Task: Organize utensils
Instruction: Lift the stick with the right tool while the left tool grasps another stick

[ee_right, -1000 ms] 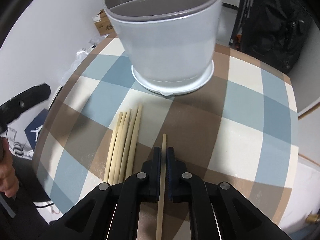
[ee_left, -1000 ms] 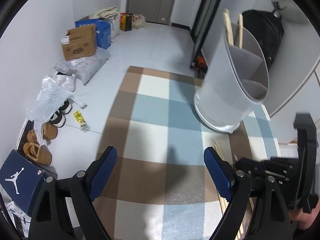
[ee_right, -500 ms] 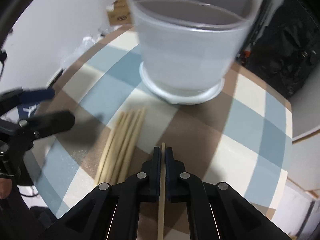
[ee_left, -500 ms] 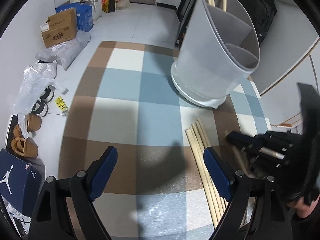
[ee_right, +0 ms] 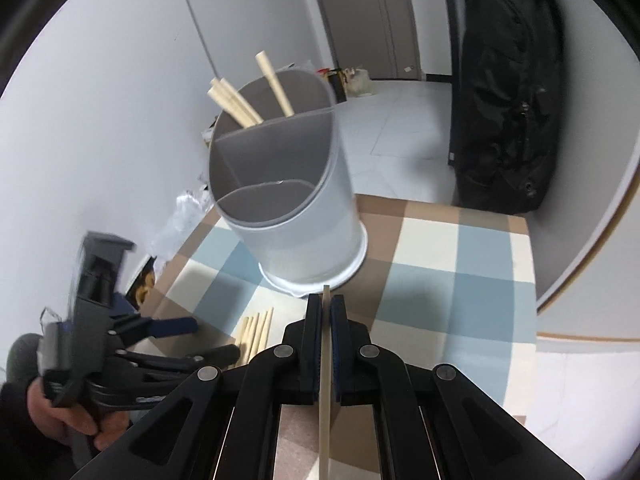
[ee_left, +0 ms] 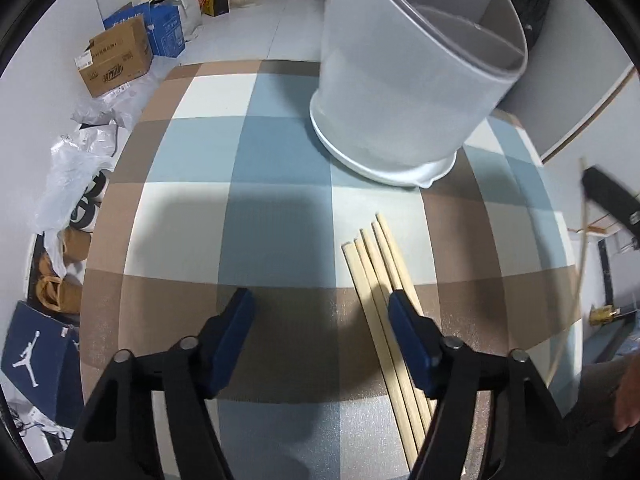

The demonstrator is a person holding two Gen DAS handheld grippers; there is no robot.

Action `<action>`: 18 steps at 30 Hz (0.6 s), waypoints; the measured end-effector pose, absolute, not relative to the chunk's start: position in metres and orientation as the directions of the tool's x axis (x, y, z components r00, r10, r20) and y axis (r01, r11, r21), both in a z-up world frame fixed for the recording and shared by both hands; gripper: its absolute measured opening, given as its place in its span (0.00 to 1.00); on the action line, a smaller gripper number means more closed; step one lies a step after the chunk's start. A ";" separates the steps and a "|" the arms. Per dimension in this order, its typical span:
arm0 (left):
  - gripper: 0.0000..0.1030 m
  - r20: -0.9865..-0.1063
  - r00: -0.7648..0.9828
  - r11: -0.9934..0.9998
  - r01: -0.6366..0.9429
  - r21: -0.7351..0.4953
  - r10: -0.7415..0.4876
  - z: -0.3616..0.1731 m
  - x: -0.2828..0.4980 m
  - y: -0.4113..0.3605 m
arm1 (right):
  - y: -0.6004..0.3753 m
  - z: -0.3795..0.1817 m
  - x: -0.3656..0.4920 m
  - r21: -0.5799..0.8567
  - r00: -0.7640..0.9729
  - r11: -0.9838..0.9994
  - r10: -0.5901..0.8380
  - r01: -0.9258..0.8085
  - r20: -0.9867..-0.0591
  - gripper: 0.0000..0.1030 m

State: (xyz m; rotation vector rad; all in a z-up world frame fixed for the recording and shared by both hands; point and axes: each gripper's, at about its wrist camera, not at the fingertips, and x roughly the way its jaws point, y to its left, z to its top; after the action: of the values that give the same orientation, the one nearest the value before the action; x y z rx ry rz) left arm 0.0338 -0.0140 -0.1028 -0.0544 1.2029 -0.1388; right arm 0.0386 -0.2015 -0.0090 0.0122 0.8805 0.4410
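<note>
A grey divided utensil holder stands on the checked tablecloth. Its far compartment holds several wooden chopsticks. A bundle of loose chopsticks lies on the cloth before the holder. My left gripper hovers low over the bundle with its jaws closing. Its right finger overlaps the sticks and the pads press on nothing. My right gripper is shut on a single chopstick, held in the air in front of the holder. The right wrist view also shows the left gripper beside the bundle.
A black backpack leans against the wall behind the table. On the floor to the left are cardboard boxes, plastic bags, shoes and a blue shoebox. The table's edge runs close by on the left.
My left gripper has shifted right over the chopstick bundle and its jaws have narrowed. My right gripper has lifted the single chopstick off the cloth, and it now looks into the holder's open top.
</note>
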 end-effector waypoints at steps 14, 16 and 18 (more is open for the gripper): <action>0.52 -0.927 0.370 0.998 0.022 -0.058 -0.062 -0.100 0.026 -0.005 | -0.239 0.025 0.024 0.319 0.615 0.888 0.460 -0.332 -0.640 0.03; 0.52 -0.932 0.358 0.998 0.009 -0.058 -0.057 -0.102 0.035 -0.008 | -0.242 0.031 0.022 0.325 0.624 0.886 0.465 -0.332 -0.629 0.03; 0.52 -0.934 0.354 0.999 0.003 -0.055 -0.052 -0.102 0.040 -0.011 | -0.244 0.034 0.020 0.334 0.630 0.882 0.472 -0.333 -0.617 0.03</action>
State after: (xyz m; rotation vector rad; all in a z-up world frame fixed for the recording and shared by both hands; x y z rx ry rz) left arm 0.0401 -0.0113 -0.1023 -0.0458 1.2082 -0.0358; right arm 0.0203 -0.2435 0.0343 0.1959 0.7607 0.4638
